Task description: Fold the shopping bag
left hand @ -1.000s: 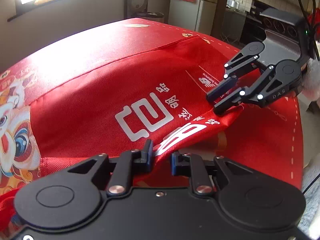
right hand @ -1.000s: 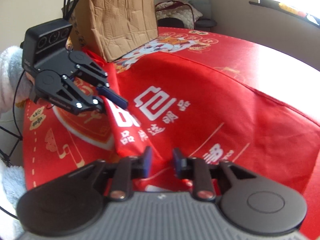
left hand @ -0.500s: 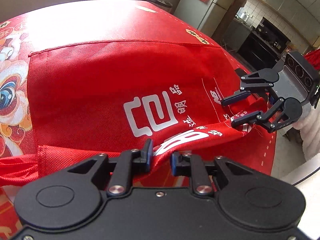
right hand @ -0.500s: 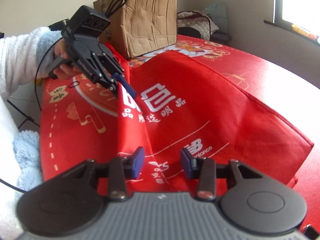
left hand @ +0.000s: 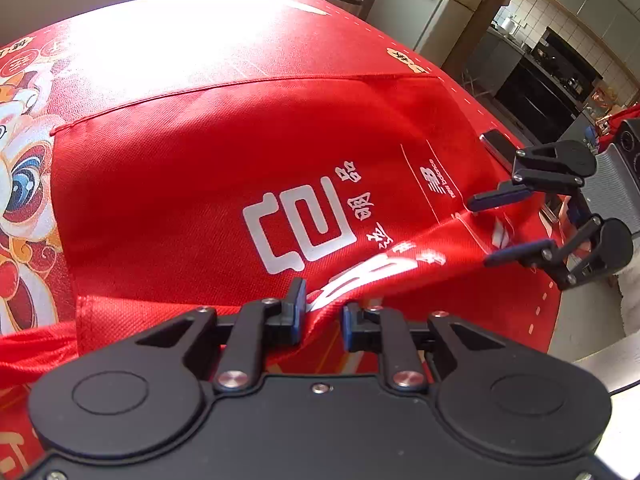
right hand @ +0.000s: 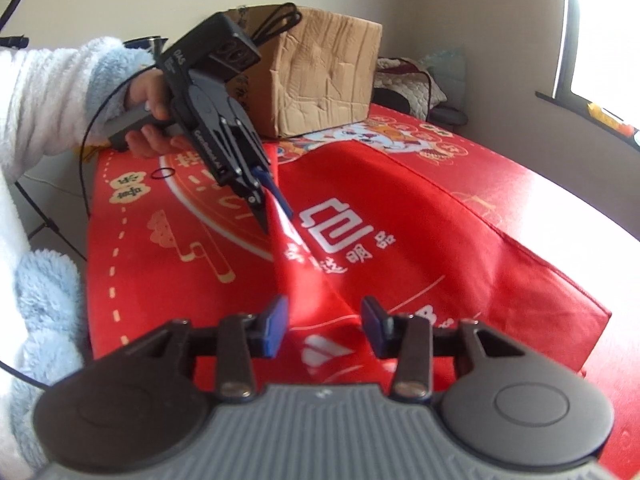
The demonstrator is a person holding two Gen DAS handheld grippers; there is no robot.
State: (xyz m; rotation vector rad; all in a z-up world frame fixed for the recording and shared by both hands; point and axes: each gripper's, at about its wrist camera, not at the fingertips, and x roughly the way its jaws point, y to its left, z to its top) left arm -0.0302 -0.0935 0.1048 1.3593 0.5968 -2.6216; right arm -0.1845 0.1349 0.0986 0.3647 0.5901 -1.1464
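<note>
A red shopping bag [left hand: 240,152] with white printed characters lies flat on the red tablecloth, its near edge pulled up into a ridge. My left gripper [left hand: 322,312] is shut on that raised fold; the right wrist view shows it [right hand: 278,222] pinching the ridge from above. My right gripper [right hand: 324,322] has its jaws opening. The bag's [right hand: 440,240] fold runs between the blue pads, and neither pad presses on it. In the left wrist view the right gripper [left hand: 478,231] straddles the far end of the fold with a wide gap.
A dented cardboard box [right hand: 320,76] stands at the table's far end behind the left gripper. A person's hand [right hand: 148,120] in a fluffy sleeve holds that gripper. The tablecloth [left hand: 24,184] has a lion print. A small black ring [right hand: 163,173] lies on it.
The right gripper, which was pinching the fold, has let go, spread its jaws and drawn back along the ridge. The left gripper keeps its grip on the fold.
</note>
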